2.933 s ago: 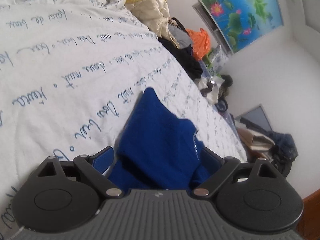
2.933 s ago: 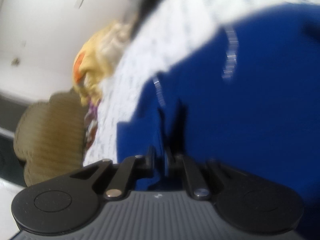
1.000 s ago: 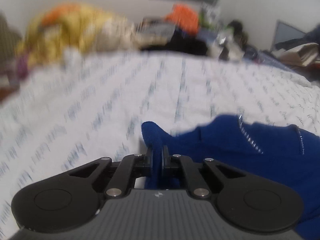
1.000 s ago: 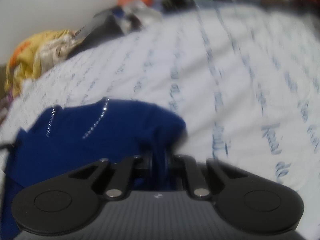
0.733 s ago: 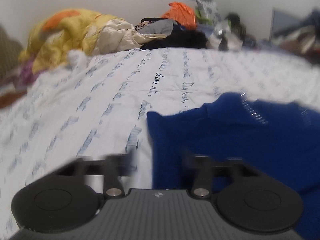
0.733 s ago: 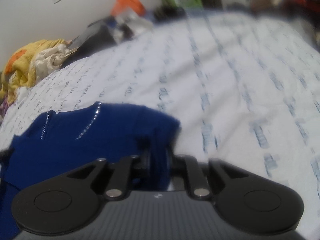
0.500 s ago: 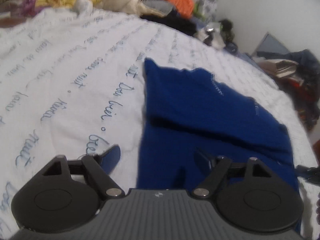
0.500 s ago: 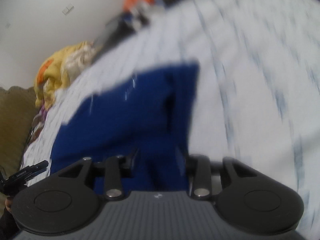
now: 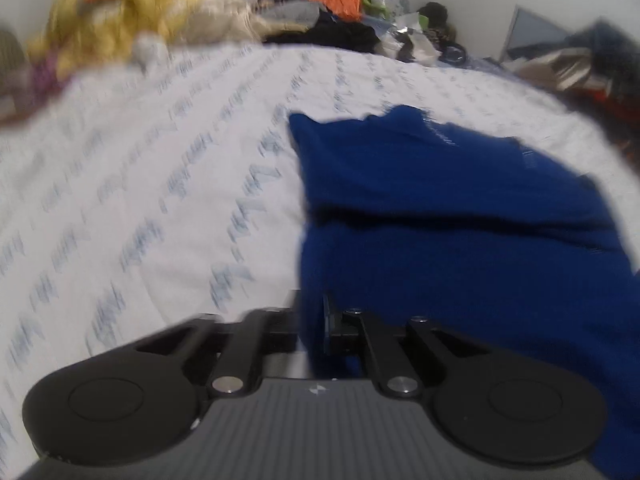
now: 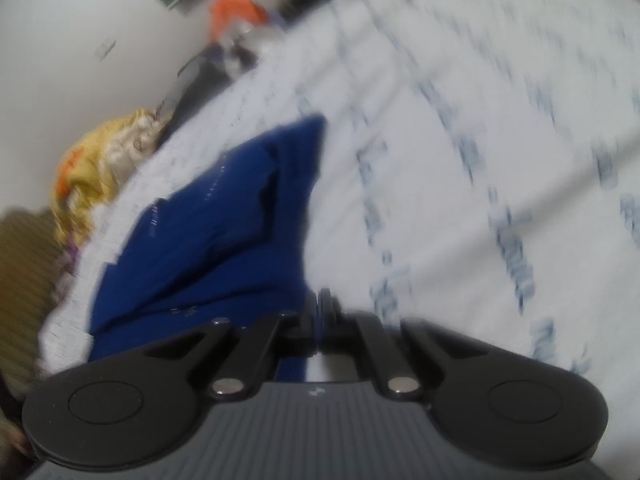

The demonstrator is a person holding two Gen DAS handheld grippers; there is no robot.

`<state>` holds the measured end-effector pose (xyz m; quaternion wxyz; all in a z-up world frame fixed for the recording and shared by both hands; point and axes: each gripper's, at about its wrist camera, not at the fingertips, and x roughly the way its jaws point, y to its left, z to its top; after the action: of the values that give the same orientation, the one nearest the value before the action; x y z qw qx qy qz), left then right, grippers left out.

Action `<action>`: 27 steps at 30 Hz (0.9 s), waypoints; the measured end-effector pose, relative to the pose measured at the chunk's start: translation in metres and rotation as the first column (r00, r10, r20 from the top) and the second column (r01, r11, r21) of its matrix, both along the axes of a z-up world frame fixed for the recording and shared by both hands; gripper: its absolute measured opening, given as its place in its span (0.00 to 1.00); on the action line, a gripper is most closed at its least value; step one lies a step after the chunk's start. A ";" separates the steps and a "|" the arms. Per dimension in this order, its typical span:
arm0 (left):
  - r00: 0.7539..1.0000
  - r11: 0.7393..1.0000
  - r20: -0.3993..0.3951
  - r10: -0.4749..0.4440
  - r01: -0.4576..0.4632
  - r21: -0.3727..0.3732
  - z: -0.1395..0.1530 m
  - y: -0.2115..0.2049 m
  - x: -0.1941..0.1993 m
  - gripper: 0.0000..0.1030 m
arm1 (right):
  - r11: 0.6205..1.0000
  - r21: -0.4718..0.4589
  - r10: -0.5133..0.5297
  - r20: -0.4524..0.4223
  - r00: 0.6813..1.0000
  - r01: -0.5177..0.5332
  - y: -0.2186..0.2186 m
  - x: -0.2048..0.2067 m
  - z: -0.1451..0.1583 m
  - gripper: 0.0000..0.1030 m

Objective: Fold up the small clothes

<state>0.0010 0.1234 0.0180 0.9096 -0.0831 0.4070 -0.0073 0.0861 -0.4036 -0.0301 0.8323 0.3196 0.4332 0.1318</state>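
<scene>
Matt blue cloth garment (image 9: 460, 240) lies on a soft white cotton-like bedsheet (image 9: 160, 184) (printed script, slightly textured).

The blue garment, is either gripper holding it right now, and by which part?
Both. The right gripper is shut on the blue garment's near right edge; the left gripper is closing on its near left edge.

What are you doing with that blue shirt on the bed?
A person is folding a small blue garment on a bed with a white sheet covered in blue writing. It is already folded over once. The left gripper is closing on the garment's near edge, with cloth between its jaws. The right gripper is shut on the other near corner. A heap of other clothes lies at the far side of the bed.
</scene>
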 end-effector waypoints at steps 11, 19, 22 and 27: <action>0.996 0.948 -0.090 -0.007 -0.022 -0.319 -0.011 0.000 -0.049 0.06 | 0.959 0.222 0.196 -0.068 0.978 -0.176 0.036 -0.048 -0.020 0.05; 0.997 0.979 -0.078 -0.007 -0.009 -0.203 -0.006 0.027 -0.070 0.13 | 0.982 0.176 0.069 -0.016 0.998 -0.065 -0.005 -0.064 -0.022 0.03; 0.995 0.929 -0.095 -0.021 -0.016 -0.371 -0.006 0.032 -0.091 0.64 | 0.980 0.187 0.084 -0.056 0.995 -0.072 0.001 -0.086 -0.015 0.12; 0.995 0.879 -0.074 -0.072 0.028 -0.475 -0.012 0.013 -0.138 0.78 | 0.948 0.250 0.221 -0.067 0.973 -0.198 0.007 -0.134 -0.012 0.52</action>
<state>-0.1370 0.1369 0.0058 0.8420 -0.2924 0.4353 -0.1264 -0.0480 -0.3968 -0.0417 0.7472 0.3764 0.4842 0.2560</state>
